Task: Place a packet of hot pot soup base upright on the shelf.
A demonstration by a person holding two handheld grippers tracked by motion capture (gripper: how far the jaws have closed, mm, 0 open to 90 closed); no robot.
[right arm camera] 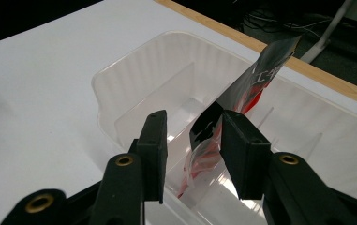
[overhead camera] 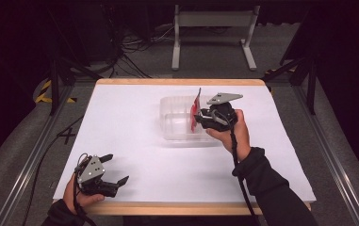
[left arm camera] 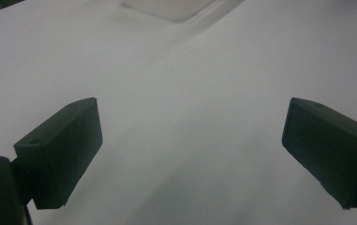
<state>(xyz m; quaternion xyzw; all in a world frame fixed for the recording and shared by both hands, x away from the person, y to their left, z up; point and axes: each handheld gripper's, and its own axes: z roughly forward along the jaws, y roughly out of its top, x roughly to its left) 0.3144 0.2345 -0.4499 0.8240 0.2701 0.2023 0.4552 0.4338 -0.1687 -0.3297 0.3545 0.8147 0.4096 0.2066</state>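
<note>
Resting apart on white table (overhead camera: 134, 141): left gripper (overhead camera: 113, 175) fingers wide; right gripper (right arm camera: 192, 154) seemingly releasing packet (right arm camera: 241, 93).

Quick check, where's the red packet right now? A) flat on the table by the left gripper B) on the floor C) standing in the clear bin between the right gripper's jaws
C: the red packet stands upright in the clear bin, between the slightly parted jaws of the right gripper.

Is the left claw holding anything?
No, the left claw is open, its jaws spread wide over bare white table.
</note>
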